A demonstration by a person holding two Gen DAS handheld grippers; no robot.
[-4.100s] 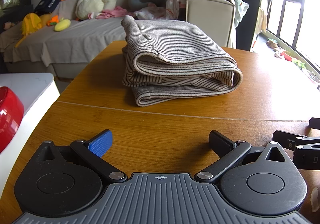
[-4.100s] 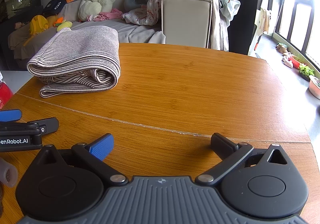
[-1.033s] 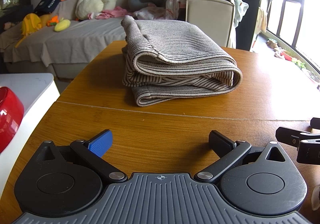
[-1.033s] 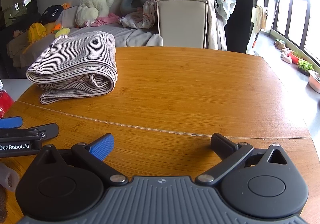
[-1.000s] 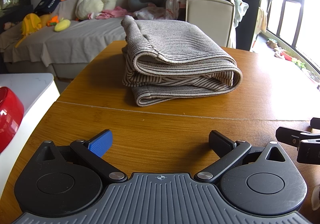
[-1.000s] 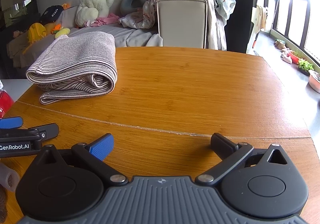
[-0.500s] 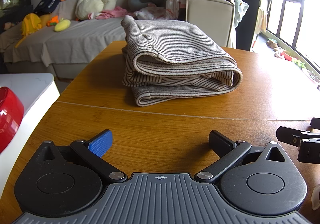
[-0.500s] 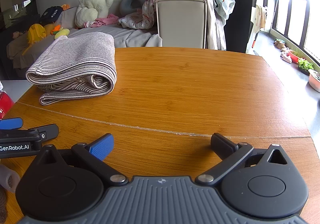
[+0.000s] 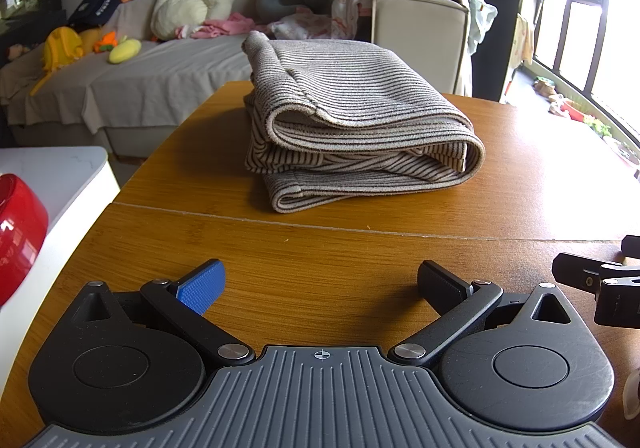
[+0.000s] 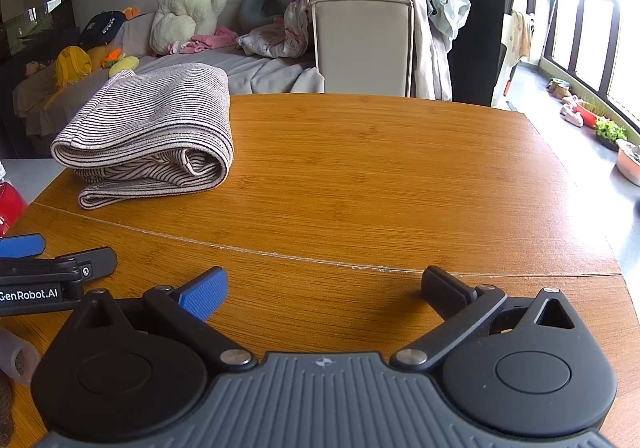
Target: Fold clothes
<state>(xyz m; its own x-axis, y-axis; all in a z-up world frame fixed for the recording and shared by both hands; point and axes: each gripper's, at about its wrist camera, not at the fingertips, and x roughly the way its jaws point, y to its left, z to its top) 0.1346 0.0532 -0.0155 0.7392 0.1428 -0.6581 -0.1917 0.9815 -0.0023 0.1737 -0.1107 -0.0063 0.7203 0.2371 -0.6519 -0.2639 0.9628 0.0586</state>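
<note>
Wooden surface (image 9: 360,256): striped garment (image 9: 352,123) folded at 12 o'clock; left claw (image 9: 320,284), right claw (image 10: 324,288) both apart, empty. Looks done.

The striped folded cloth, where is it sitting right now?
The striped cloth lies folded on the wooden table, ahead of the open left tongs, with the sofa behind.

We've got a rounded wooden table (image 10: 380,175) with a seam line running across it, and just one folded striped garment (image 9: 352,119) sitting on its far left part.
</note>
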